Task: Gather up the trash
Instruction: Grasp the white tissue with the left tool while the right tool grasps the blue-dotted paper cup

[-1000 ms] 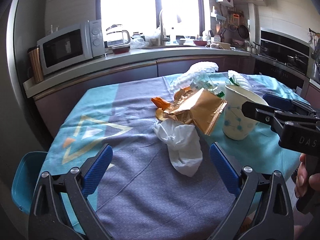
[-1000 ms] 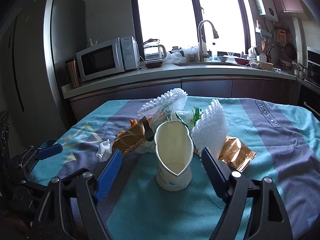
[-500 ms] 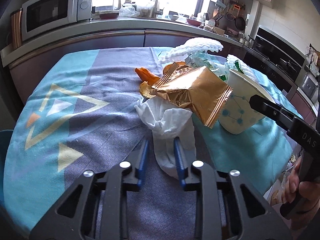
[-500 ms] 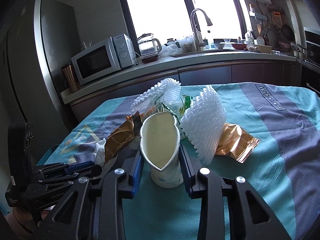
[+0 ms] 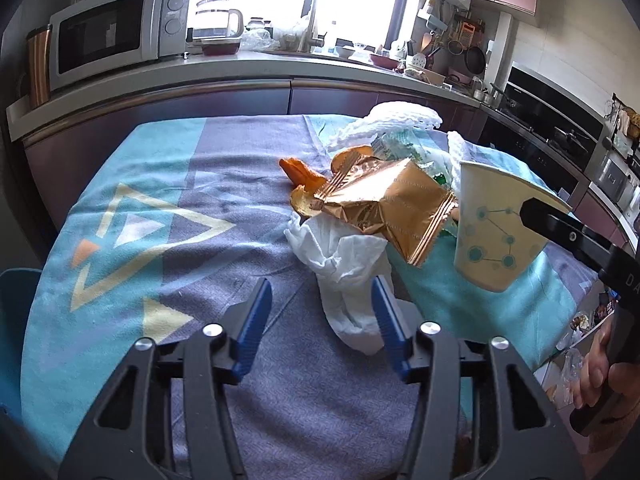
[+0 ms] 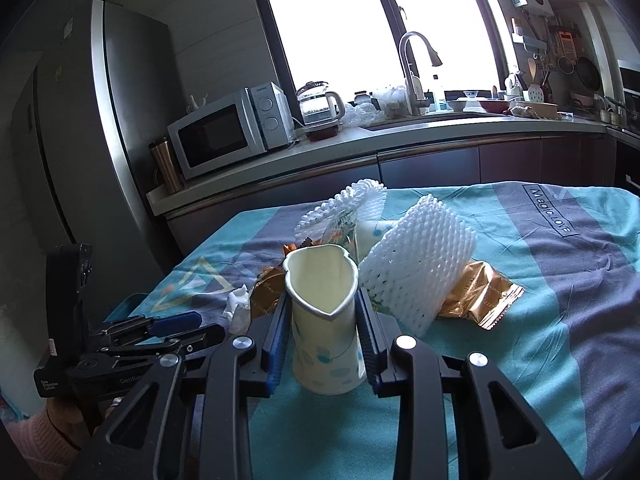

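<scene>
- Since half a second ago the left gripper (image 5: 320, 312) has let its blue fingers (image 5: 256, 312) spread apart again, after they had nearly closed around the tissue.
- Over on the other side, the right gripper (image 6: 322, 336) has stayed clamped on the paper cup (image 6: 322, 320), and the cup's rim is squeezed into a pointed oval between the pads.
- Closest to the left wrist camera, the white crumpled tissue (image 5: 352, 272) lies on the tablecloth (image 5: 160, 216); its lower tail hangs just inside the right-hand finger, touching or nearly touching it, and the gap to the other finger is wide.
- Just behind the tissue, a gold foil wrapper (image 5: 384, 208) rests partly on top of it, with orange peel pieces (image 5: 302, 174) at its far edge.
- Beside the wrapper, seen from the left wrist, the cup (image 5: 496, 224) looks tilted, held in the black frame of the other tool.
- From the right wrist view, a white foam fruit net (image 6: 416, 268) stands just right of the cup, with a second gold wrapper (image 6: 484, 300) lying behind it.
- Further back, another foam net (image 6: 348, 208) arches over a green printed packet.
- Far off, the microwave (image 6: 232, 128), kettle (image 6: 320, 106) and faucet (image 6: 416, 68) line the counter under the bright window.
</scene>
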